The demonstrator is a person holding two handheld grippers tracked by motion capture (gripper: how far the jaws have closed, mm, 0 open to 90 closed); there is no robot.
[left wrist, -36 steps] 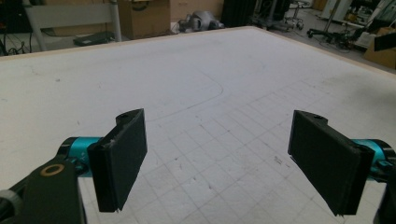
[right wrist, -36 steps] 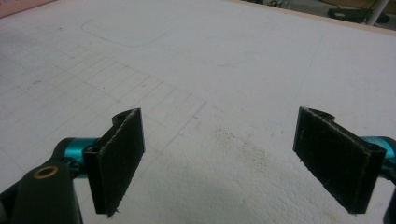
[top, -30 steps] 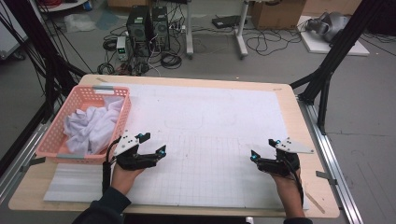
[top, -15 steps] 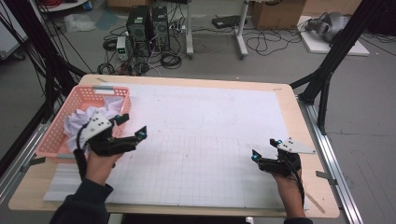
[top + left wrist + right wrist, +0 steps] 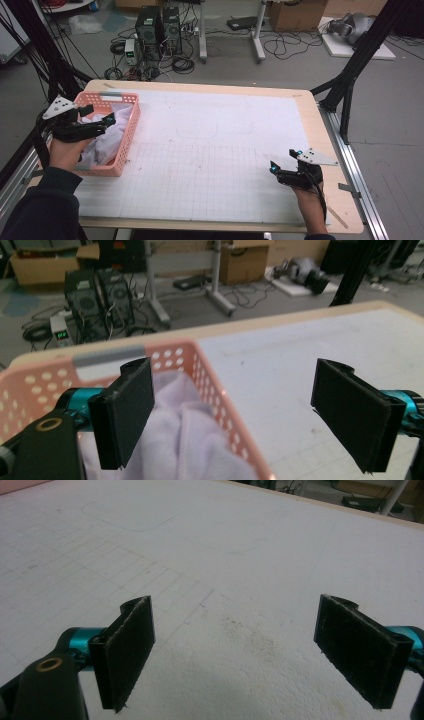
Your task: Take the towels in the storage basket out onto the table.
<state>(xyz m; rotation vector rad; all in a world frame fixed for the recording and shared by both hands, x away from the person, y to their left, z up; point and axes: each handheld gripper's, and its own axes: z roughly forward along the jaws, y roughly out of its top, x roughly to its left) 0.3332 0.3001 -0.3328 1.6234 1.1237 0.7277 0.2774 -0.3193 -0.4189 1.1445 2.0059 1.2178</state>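
Held over the near end of the pink plastic basket [image 5: 131,131], the left gripper [image 5: 100,120] is seen with its jaws spread wide and nothing clasped between them; the flat black pads [image 5: 127,412] are rectangular, matte and slightly rough at the edges. One jaw is placed above the basket's interior and the other above the mat outside it (the perforated wall, dotted with round holes, runs between them). White cloth [image 5: 107,145], soft and crumpled into folds, is piled inside the basket, which is set at the left edge of the table [image 5: 320,120]. The right gripper [image 5: 284,165] is held low over the white gridded mat [image 5: 215,150] near the right front corner, well apart from the basket, its jaws likewise parted and empty, a grey three-cornered plate fixed on top.
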